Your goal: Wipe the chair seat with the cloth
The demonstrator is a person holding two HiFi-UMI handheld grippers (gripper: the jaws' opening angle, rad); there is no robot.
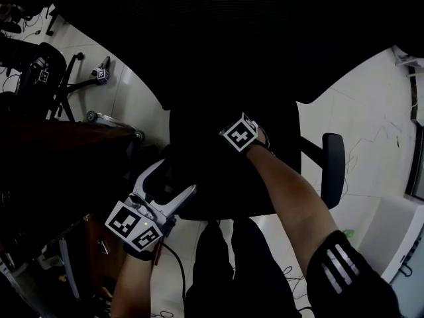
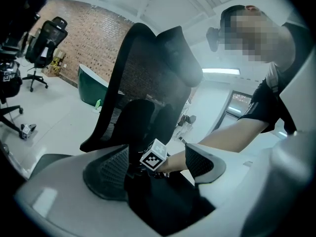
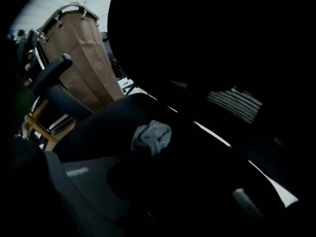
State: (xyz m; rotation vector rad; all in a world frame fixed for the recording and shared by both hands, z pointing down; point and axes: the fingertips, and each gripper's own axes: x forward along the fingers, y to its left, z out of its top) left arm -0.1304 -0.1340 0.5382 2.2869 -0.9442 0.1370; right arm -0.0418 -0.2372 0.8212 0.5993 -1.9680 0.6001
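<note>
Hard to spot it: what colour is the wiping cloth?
Grey, bunched cloth; clearest in the right gripper view.

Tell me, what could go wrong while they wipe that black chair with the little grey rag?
1. The cloth is only a small wad pinched by the right gripper. Rubbing it on the seat might tug it loose.
2. The left gripper is open and grips nothing, so the chair may swivel or shift under the push.

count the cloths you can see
1: a grey cloth held in the right gripper's tongs, against the dark chair seat. The dim pictures could hide others.
</note>
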